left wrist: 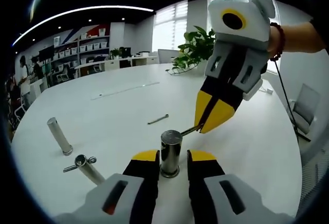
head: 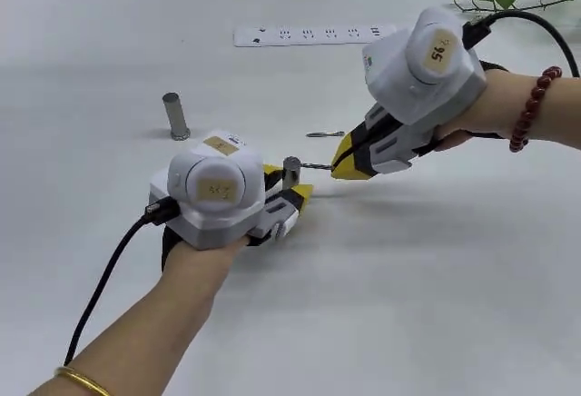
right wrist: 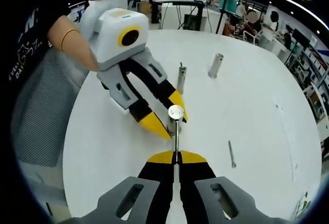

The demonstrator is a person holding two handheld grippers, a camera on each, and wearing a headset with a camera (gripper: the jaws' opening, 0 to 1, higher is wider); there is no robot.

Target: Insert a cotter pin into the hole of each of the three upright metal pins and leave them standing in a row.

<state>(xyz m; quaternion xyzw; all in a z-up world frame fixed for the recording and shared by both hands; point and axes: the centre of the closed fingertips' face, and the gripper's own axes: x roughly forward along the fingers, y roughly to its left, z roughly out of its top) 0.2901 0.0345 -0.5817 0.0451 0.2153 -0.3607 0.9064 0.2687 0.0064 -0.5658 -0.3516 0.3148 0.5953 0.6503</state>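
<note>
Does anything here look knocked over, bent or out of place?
Nothing stands out. The gripped pin, the fitted pin and the bare pin all stand upright; one loose cotter pin lies on the table, probably waiting its turn.

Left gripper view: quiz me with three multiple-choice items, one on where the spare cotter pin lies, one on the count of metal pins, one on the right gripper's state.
1. Where is the spare cotter pin?
A. Flat on the table, beyond the metal pin that the left gripper grips.
B. Through a pin's hole.
C. Clamped in the left gripper.

2. How many metal pins stand on the table?
A. Two.
B. Five.
C. Three.

3. The right gripper is:
A. open, empty.
B. shut on a cotter pin.
C. shut on a metal pin.

Key: 1 A, it lies loose on the white top; 2 C, one gripped, one bare, one already pinned; 3 B, its yellow tips pinch the pin's end.
</note>
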